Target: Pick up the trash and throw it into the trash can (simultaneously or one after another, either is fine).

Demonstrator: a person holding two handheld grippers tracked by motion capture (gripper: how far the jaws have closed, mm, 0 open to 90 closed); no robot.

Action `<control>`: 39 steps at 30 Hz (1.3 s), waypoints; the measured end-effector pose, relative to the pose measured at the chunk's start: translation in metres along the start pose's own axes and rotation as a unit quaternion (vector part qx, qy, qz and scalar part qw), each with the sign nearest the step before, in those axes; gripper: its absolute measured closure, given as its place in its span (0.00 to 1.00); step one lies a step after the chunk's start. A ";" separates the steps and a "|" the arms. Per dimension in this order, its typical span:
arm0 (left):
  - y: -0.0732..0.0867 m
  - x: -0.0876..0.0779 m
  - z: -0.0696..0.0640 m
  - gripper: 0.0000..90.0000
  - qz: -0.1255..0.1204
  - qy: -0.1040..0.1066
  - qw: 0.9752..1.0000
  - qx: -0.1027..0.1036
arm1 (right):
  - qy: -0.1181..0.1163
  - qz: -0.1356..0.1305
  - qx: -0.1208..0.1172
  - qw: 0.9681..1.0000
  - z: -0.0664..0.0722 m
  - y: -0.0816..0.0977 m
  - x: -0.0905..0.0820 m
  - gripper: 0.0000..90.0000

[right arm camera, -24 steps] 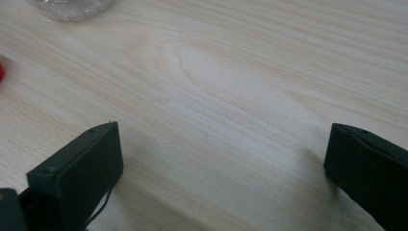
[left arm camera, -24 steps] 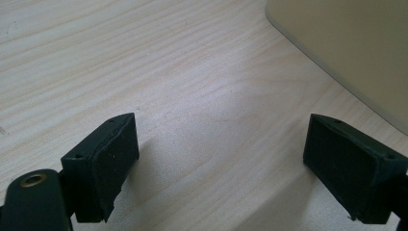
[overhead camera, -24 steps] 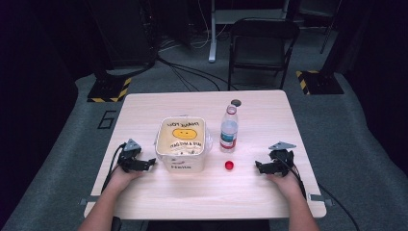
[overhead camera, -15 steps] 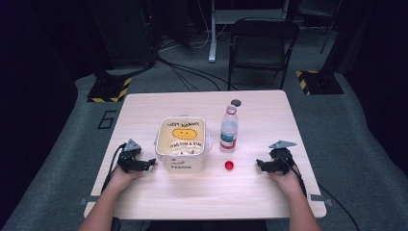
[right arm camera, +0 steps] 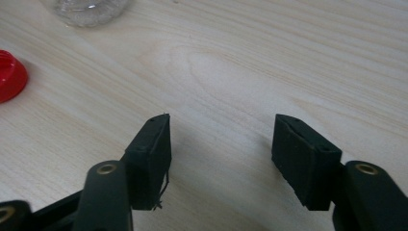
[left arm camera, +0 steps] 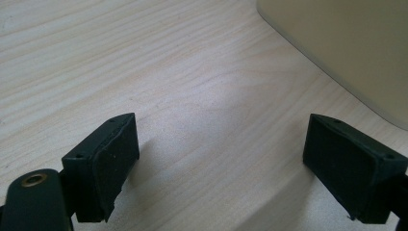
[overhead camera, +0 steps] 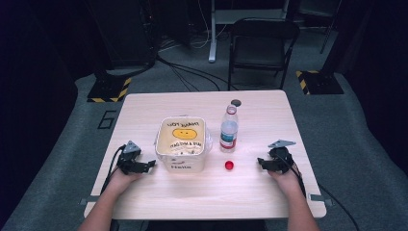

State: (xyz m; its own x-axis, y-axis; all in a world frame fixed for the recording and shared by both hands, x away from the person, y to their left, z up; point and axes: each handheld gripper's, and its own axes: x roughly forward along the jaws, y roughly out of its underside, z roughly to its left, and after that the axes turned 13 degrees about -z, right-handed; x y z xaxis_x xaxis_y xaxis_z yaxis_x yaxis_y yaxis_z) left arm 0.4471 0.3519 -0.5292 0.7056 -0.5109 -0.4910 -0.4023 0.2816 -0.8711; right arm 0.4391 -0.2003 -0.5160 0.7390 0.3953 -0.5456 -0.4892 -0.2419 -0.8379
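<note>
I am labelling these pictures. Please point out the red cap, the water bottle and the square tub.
red cap (overhead camera: 229, 165), high view, on its top.
water bottle (overhead camera: 229, 134), high view, on its label.
square tub (overhead camera: 182, 162), high view, on its front wall.

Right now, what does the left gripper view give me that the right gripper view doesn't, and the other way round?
The left gripper view alone shows the cream container, its wall close beyond the left hand-held gripper. The right gripper view alone shows the red bottle cap at its left edge and the clear bottle's base at the top, both apart from the right hand-held gripper. Both show bare wooden table between open jaws holding nothing.
</note>
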 end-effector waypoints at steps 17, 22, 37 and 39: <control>0.001 -0.002 0.000 0.14 0.002 0.007 1.000 0.007 | -0.025 -0.023 -0.021 0.999 0.018 -0.020 -0.009 0.49; 0.001 -0.004 0.000 0.14 0.005 0.008 1.000 0.011 | -0.029 -0.027 -0.030 0.999 0.024 -0.024 -0.010 0.49; 0.002 -0.004 0.000 0.13 0.006 0.010 1.000 0.011 | -0.053 -0.065 -0.042 0.996 0.042 -0.035 -0.018 0.47; 0.002 -0.004 0.000 0.13 0.006 0.011 1.000 0.010 | -0.061 -0.070 -0.043 0.995 0.046 -0.036 -0.018 0.47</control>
State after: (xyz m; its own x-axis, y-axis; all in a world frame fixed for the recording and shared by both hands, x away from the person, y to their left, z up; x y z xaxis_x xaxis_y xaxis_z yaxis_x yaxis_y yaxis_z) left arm 0.4433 0.3545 -0.5286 0.6883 -0.5249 -0.5007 -0.3978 0.3041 -0.8656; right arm 0.4222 -0.1585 -0.4751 0.7325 0.5337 -0.4227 -0.3402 -0.2509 -0.9062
